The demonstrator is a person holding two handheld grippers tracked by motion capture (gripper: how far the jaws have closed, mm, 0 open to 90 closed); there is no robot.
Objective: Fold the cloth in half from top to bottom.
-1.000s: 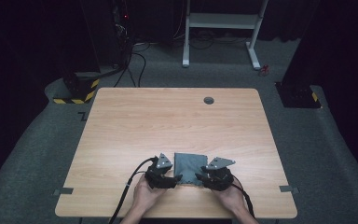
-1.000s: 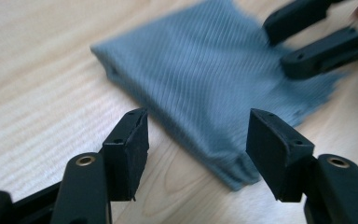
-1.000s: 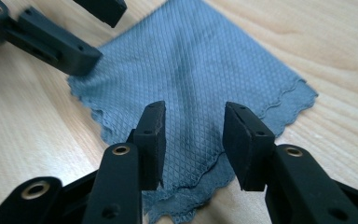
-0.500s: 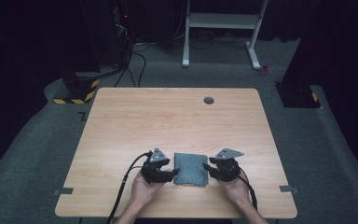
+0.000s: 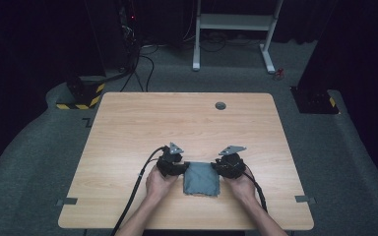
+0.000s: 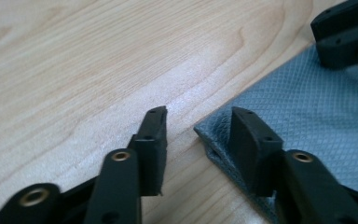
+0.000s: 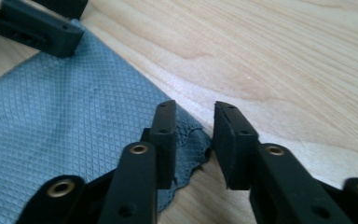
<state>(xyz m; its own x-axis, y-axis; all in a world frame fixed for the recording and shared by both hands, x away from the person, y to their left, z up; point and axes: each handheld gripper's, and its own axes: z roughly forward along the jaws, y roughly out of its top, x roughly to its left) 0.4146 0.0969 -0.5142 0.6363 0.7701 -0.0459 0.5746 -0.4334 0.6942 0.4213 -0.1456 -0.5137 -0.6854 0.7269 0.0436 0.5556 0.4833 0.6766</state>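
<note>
Each hand-held gripper, left (image 6: 196, 128) and right (image 7: 193, 126), has just been closing, still open astride a cloth (image 5: 202, 179) corner; we grip this limp, light fabric at corners.

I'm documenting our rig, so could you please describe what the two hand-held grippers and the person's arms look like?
Both the left hand-held gripper and the right hand-held gripper are black, each topped by a grey three-cornered plate and trailing a black cable. Up close, the jaws are flat black bars with brass-coloured rivets and blocky pads. The forearms are bare, with no sleeves in view.
</note>
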